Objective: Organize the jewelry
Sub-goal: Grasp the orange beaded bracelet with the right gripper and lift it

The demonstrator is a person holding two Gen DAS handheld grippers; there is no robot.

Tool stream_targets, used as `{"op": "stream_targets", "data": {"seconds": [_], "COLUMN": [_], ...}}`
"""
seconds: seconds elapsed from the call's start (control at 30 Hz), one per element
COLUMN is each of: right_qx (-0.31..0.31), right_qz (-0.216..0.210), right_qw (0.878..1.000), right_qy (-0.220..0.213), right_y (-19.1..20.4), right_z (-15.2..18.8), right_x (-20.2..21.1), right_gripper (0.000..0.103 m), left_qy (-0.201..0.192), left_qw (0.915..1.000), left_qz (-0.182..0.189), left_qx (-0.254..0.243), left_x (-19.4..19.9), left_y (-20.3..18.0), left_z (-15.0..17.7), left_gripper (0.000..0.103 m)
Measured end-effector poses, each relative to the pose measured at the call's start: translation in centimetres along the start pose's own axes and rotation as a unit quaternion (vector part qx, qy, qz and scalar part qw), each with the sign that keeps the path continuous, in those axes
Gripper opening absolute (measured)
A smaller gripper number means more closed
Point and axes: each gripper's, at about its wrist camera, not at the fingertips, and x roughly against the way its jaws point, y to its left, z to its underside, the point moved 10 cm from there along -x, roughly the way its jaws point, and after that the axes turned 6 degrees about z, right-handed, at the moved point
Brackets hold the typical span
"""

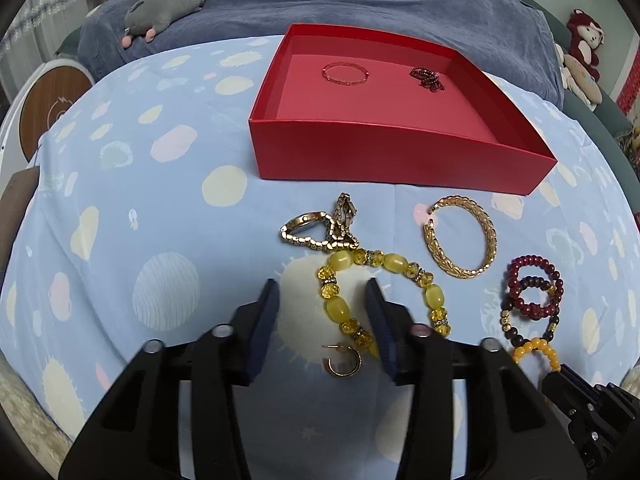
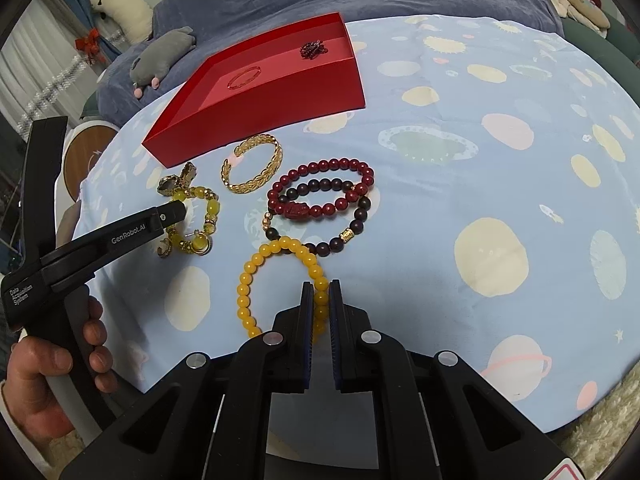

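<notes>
Inside red box [image 1: 400, 152]: two bracelets [image 1: 345, 73]

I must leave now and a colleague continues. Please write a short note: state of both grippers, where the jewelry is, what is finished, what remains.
Right gripper: shut on the orange bead bracelet, still lying on the cloth.
Left gripper: jaws part open, straddling the yellow bead bracelet; not gripping it. A gold hoop earring lies between the fingers.
Done: a thin bangle and a dark beaded piece are in the red box.
Left on the cloth: gold watch, gold cuff, red bead bracelet, dark bead bracelet, plus the above.
</notes>
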Motion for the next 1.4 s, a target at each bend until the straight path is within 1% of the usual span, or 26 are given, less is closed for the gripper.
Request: {"op": "stream_targets", "data": {"seconds": [0.03, 0.07, 0.1, 0.13, 0.17, 0.2, 0.37, 0.63, 0.9, 0.97, 1.0, 1.2, 1.3, 1.4], "right_qx": [0.0, 0.001, 0.002, 0.002, 0.003, 0.003, 0.003, -0.002, -0.011, -0.009, -0.007, 0.015, 0.014, 0.008], "right_qz": [0.0, -0.001, -0.001, -0.001, -0.002, -0.002, -0.007, -0.026, -0.039, -0.041, -0.043, -0.048, -0.05, -0.05], "right_qw": [1.0, 1.0, 1.0, 1.0, 1.0, 1.0, 1.0, 0.999, 0.998, 0.997, 0.997, 0.994, 0.993, 0.993], "right_qy": [0.0, 0.001, 0.001, 0.0, 0.0, 0.0, -0.008, -0.027, -0.053, -0.061, -0.065, -0.092, -0.105, -0.111], "right_y": [0.0, 0.1, 0.1, 0.1, 0.1, 0.1, 0.3, 1.0, 1.3, 1.6, 1.8, 3.2, 3.4, 3.2], "right_z": [0.0, 0.0, 0.0, 0.0, 0.0, 0.0, -0.1, -0.7, -2.8, -3.6, -4.2, -8.1, -9.9, -10.4], "right_x": [0.0, 0.0, 0.0, 0.0, 0.0, 0.1, 0.8, 3.6, 6.4, 6.9, 7.2, 8.4, 8.8, 9.0], "right_gripper": [0.008, 0.008, 0.008, 0.007, 0.007, 0.008, 0.008, 0.008, 0.008, 0.008, 0.008, 0.008, 0.008, 0.008], "left_qy": [0.0, 0.0, 0.001, 0.001, 0.003, 0.005, 0.002, -0.008, -0.02, -0.022, -0.027, -0.045, -0.057, -0.06], "left_qw": [1.0, 1.0, 1.0, 1.0, 1.0, 0.9999, 0.9996, 0.9985, 0.9969, 0.9966, 0.9966, 0.9949, 0.9939, 0.9943], "left_qz": [-0.001, -0.001, 0.001, 0.004, 0.008, 0.012, 0.024, 0.047, 0.07, 0.075, 0.076, 0.09, 0.094, 0.088], "left_qx": [-0.002, -0.003, -0.003, -0.003, -0.002, 0.001, 0.012, 0.027, 0.029, 0.024, 0.019, -0.003, -0.002, -0.004], "left_x": [0.0, 0.0, 0.0, 0.1, 0.1, 0.1, 1.0, 4.2, 7.5, 8.3, 8.7, 10.5, 11.0, 10.9], "left_y": [0.0, 0.0, 0.0, 0.0, -0.1, -0.1, -0.2, -0.4, -1.0, -1.3, -1.5, -2.7, -2.6, -1.9], "left_z": [0.0, 0.0, 0.0, 0.0, 0.0, 0.1, 0.3, 0.4, -0.3, -0.8, -1.2, -4.6, -6.3, -6.4], "left_gripper": [0.032, 0.031, 0.026, 0.016, 0.012, 0.01, 0.01, 0.01, 0.01, 0.008, 0.002, 0.002, 0.002, 0.004]}}
